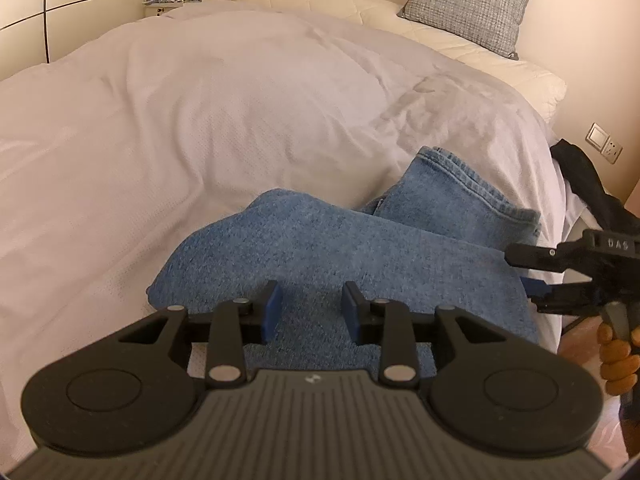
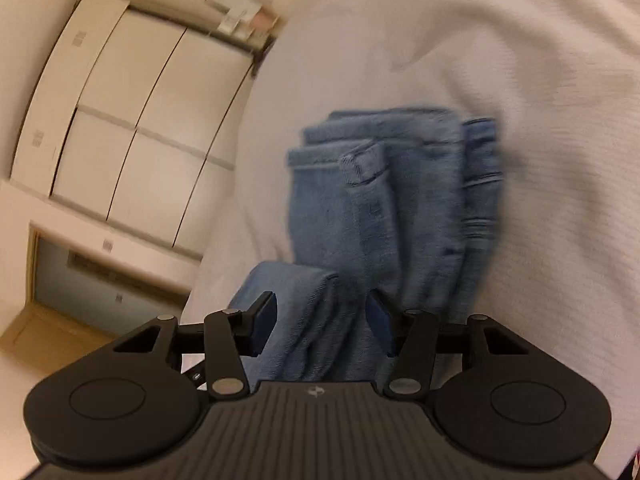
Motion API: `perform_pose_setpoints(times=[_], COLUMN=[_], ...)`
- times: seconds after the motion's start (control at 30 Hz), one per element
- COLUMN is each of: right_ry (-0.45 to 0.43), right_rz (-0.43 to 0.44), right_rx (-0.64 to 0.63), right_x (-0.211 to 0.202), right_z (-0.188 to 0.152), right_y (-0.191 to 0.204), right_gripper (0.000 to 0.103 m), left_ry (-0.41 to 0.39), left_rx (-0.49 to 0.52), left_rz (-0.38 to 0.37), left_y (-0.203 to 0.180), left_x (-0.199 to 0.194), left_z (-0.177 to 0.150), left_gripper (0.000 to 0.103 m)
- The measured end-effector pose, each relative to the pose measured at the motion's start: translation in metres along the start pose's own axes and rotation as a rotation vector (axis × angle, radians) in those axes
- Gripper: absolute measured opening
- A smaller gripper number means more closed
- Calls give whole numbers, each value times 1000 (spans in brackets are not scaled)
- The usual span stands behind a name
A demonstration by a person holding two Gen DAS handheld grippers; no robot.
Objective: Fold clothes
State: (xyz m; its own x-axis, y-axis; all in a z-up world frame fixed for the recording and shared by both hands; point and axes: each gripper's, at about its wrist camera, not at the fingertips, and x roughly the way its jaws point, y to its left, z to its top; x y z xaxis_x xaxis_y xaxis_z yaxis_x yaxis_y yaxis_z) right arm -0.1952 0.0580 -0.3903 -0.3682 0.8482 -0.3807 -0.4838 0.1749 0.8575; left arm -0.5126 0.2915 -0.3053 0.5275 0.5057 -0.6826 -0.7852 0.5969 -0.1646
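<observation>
Loosely, both grippers hovered with jaws apart over folded blue jeans point(image 1: 340, 248) on the bed.
Left gripper point(image 1: 311, 312) stood partly open and empty above the nubby denim; right gripper point(image 2: 322, 326) gaped wider, gripping nothing, over stacked hems on a soft, wrinkled white duvet point(image 1: 180, 120).

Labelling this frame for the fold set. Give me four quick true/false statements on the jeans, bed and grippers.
1. The blue jeans lie on the white bedspread. True.
2. The left gripper is clamped on the jeans. False: its jaws stand apart over the denim, gripping nothing.
3. A grey pillow sits at the head of the bed. True.
4. The right gripper holds a black sock. False: its jaws are open over the jeans.
</observation>
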Motion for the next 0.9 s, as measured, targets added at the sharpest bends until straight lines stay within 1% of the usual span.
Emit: perform_pose_setpoints(times=[0.03,0.13,0.17,0.27,0.37,0.43,0.47,0.5,0.53,0.57,0.6,0.63,0.7,0.73,0.8,0.87,0.9], right_ry=[-19,-76,-90,-56,35,91,103,99,88,74,58,30,-57,-110,-224,-310,-334], right_rz=[-5,-19,-8,-24,-50,-8,-4,-18,-18,-11,14,36,51,45,23,-32,-85], right_rx=[-5,-20,-28,-45,27,47,43,27,6,-16,-35,-71,-190,-232,-295,-284,-252], right_x=[-5,-18,-21,-16,9,20,23,26,26,24,22,15,-3,-13,-34,-51,-57], right_z=[1,4,7,10,6,-1,-4,-5,-7,-8,-8,-7,-9,-9,-9,-8,-8], right_y=[5,21,26,26,6,1,2,5,9,12,16,23,41,47,55,50,40], right_gripper=[47,47,47,55,54,53,53,52,39,18,15,14,13,13,13,13,13], left_ry=[1,1,0,-5,-7,-9,-10,-11,-9,-8,-7,-17,-52,-73,-90,-90,-80], left_rx=[-5,-19,-22,-24,-25,-27,-28,-29,-30,-31,-32,-33,-30,-23,-2,16,23], left_rz=[-2,-9,-10,-5,-4,-7,-7,-6,1,5,5,-1,-19,-26,-30,-31,-31], left_y=[1,5,5,3,2,3,4,5,5,4,4,3,-1,-4,-9,-14,-16], left_x=[0,-1,0,2,1,2,2,3,4,4,4,3,-3,-6,-6,0,6], left_z=[0,-1,-2,-1,-2,-3,-4,-5,-5,-4,-3,-1,5,9,17,24,25], left_gripper=[29,29,29,30,30,30,30,30,30,30,30,30,30,31,31,31,31])
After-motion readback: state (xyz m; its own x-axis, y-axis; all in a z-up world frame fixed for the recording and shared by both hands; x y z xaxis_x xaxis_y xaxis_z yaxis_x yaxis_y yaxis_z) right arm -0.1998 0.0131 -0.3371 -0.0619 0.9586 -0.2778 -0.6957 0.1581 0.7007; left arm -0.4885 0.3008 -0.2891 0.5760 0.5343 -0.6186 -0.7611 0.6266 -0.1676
